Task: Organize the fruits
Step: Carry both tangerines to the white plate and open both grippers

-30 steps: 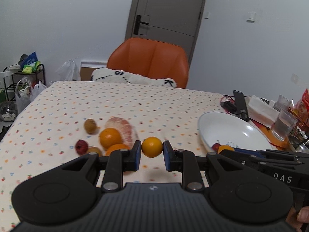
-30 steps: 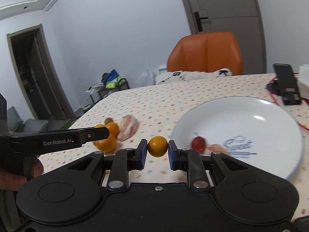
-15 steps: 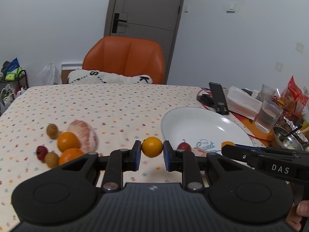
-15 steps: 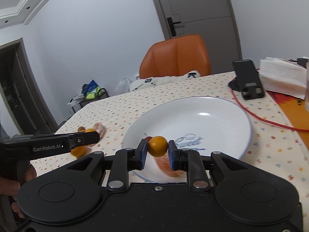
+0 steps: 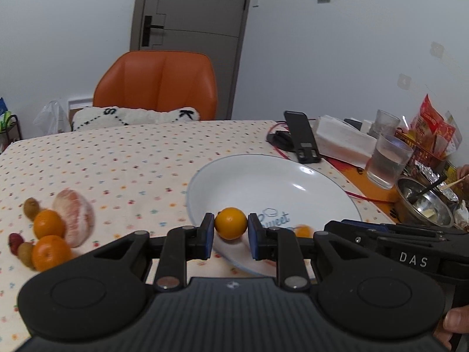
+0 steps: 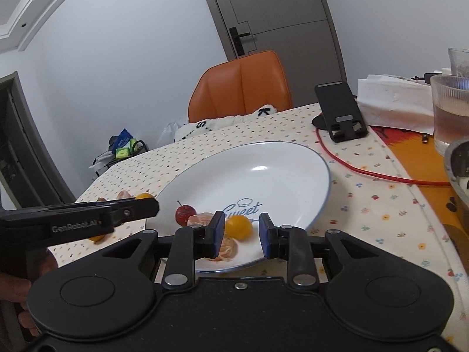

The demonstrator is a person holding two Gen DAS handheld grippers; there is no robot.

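Orange was the colour we saw first in the left wrist view. Our left hand-held gripper (image 5: 230, 226) was clamped on a small orange (image 5: 230, 223), one pad on each side. We held it over the near rim of the white plate (image 5: 263, 158), we think because the fruits go there. More fruit waited in a pile (image 5: 55, 231) on the tabletop (image 5: 132, 152), well apart from the plate on the left. The cloth between pile and plate was bare, so we had room to go back and forth. On the right it was tight. A glass (image 5: 388, 161) and a metal bowl (image 5: 422, 205) stood near the plate, and the right hand-held gripper (image 5: 410, 243) reached in low beside ours. We could bump it.

In the right wrist view, the right hand-held gripper's jaws stood a little apart. Another small orange (image 6: 238, 227) sat between them, and a gap showed by the right pad, so it was not squeezed. We think it was being let go. It was at the near side of the plate, just beside some peeled pieces (image 6: 225, 246) and a red fruit (image 6: 185, 214). We could not tell if it touched the plate. The far half of the plate was bare, with lots of room. A red cable (image 6: 366, 173) ran close past the far rim.
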